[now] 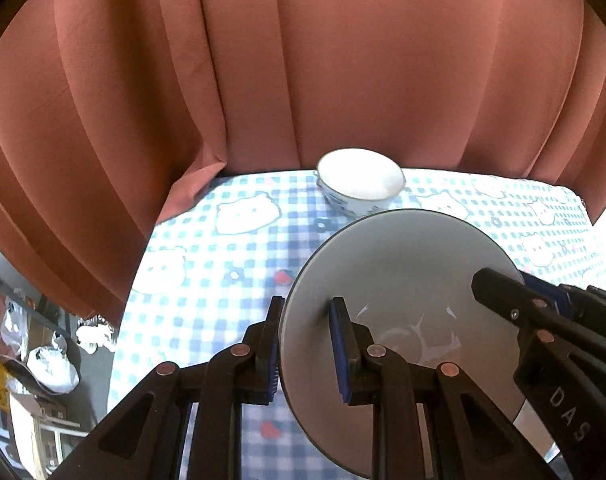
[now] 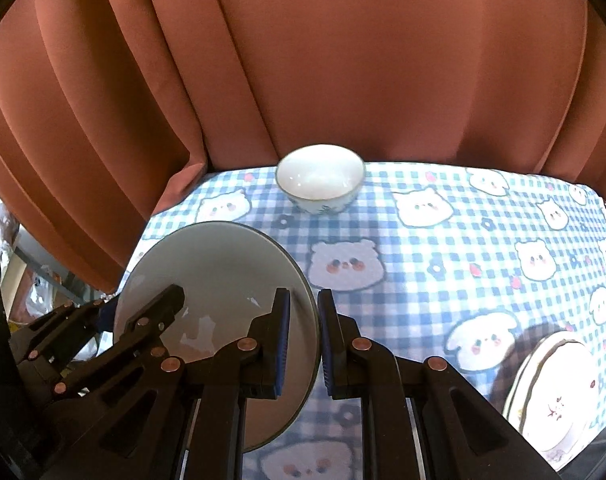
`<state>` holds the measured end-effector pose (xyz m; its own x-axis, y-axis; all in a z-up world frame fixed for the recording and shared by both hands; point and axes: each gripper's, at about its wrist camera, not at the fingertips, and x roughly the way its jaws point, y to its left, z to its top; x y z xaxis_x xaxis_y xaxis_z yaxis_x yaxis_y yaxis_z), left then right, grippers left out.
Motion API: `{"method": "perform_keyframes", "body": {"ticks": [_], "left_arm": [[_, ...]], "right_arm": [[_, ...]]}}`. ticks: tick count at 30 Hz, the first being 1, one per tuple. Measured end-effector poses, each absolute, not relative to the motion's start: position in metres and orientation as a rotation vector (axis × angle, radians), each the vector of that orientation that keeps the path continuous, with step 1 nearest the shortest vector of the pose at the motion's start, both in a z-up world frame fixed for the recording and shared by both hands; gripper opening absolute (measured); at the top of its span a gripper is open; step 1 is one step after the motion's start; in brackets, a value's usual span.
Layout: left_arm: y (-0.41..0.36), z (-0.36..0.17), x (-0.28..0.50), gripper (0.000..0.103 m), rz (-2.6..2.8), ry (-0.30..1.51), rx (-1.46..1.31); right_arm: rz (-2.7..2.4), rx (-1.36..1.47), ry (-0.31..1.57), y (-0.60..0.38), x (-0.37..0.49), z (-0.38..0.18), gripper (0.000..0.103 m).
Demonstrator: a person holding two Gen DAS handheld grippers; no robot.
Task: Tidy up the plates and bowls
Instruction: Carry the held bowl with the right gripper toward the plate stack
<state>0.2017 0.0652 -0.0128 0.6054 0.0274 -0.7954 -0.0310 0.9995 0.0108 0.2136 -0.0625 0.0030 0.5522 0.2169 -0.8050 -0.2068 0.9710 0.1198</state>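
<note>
Grey plate gripped on opposite rims: left gripper pinching its left rim, right gripper pinching its right rim, jaws of both pressed onto the edge. Held clear above the checked worktop, probably two-handed to keep so wide a dish from tipping. Bowl sitting at the far edge near the curtain. Patterned plates stacked low at right, likely the stacking spot. Grey plate not yet set down.
</note>
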Motion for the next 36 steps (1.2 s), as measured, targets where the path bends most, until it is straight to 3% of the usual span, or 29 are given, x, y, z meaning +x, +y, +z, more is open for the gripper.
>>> {"method": "perform_keyframes", "body": {"ticks": [21,36], "left_arm": [[-0.069,-0.022,0.136,0.021,0.066,0.949,-0.042],[-0.114,-0.053,0.116,0.022,0.059,1.017,-0.019]], "right_arm": [[0.308,-0.034,0.951,-0.207,0.144,-0.004,0.017],[0.288,-0.022,1.013,-0.256,0.116,-0.036,0.017]]}}
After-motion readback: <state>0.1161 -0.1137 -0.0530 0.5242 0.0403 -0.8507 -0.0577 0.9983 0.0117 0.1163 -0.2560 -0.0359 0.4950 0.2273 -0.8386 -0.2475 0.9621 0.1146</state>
